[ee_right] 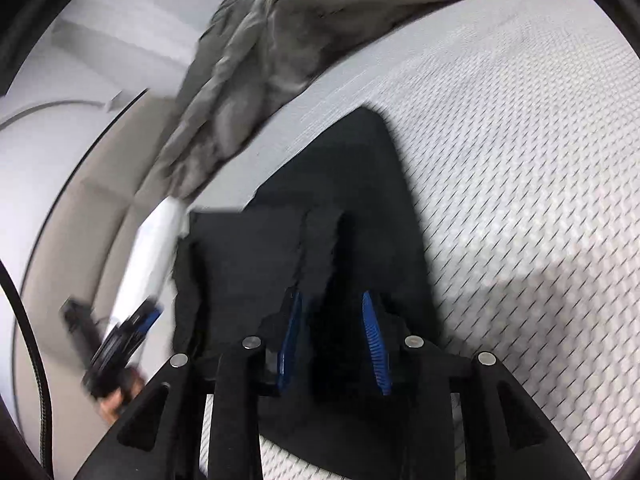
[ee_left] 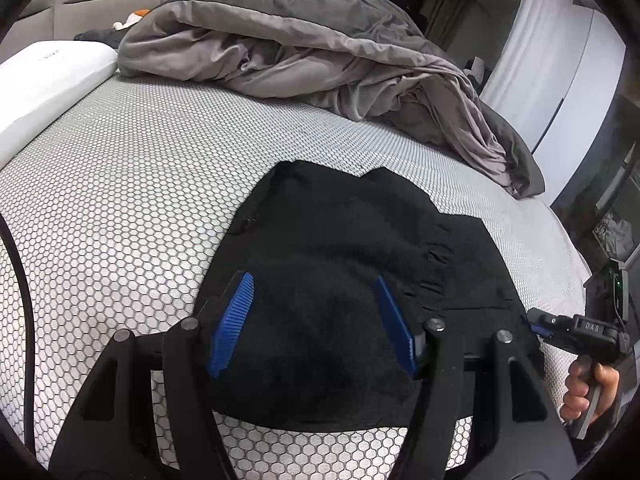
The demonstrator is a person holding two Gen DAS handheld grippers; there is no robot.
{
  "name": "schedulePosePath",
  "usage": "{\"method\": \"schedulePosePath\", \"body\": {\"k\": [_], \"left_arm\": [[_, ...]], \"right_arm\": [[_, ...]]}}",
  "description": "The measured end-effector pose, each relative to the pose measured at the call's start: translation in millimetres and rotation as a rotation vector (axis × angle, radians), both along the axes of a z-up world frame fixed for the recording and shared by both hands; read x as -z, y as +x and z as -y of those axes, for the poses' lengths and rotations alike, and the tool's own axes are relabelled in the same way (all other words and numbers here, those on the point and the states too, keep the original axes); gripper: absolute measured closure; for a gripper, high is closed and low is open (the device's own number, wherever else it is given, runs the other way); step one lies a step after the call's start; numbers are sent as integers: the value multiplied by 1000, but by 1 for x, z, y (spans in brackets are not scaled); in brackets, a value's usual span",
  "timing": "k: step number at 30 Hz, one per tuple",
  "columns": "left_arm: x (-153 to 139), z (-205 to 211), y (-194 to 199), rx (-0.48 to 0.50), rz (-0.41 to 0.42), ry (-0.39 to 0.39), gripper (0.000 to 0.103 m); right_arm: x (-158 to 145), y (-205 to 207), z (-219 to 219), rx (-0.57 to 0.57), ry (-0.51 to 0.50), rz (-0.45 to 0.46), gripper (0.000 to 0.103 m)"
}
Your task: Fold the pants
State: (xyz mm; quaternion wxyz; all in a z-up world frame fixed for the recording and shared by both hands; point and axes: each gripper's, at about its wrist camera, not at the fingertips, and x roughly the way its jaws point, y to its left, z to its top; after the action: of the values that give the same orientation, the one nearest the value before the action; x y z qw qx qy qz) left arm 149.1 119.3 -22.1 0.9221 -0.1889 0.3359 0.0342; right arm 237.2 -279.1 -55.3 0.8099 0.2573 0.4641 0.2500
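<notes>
Black pants (ee_left: pixel 340 240) lie folded on the honeycomb-patterned mattress (ee_left: pixel 120 200). My left gripper (ee_left: pixel 314 280) hovers over their near part, its blue pads (ee_left: pixel 232 320) wide apart and open, with only flat cloth beneath. A hand (ee_left: pixel 588 392) holds my right gripper (ee_left: pixel 538 326) at the pants' right edge. In the right wrist view, my right gripper (ee_right: pixel 331 294) is open above the pants (ee_right: pixel 352 168). A raised ridge of black cloth runs between its pads (ee_right: pixel 376 344), which do not clamp it. The left gripper (ee_right: pixel 136 320) shows blurred at the left.
A crumpled grey duvet (ee_left: pixel 304 52) fills the far side of the mattress. A white pillow (ee_left: pixel 48 80) lies at the far left. The mattress's right edge drops off near dark furniture (ee_left: pixel 612 208). A black cable (ee_left: pixel 20 280) runs along the left.
</notes>
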Motion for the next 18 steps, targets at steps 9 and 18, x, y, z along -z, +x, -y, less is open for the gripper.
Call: {"method": "schedulePosePath", "body": {"k": [9, 18], "left_arm": [[1, 2, 9, 4, -4, 19, 43], [6, -5, 15, -14, -26, 13, 43]], "right_arm": [[-11, -18, -41, -141, -87, 65, 96], [9, -47, -36, -115, -322, 22, 95]]}}
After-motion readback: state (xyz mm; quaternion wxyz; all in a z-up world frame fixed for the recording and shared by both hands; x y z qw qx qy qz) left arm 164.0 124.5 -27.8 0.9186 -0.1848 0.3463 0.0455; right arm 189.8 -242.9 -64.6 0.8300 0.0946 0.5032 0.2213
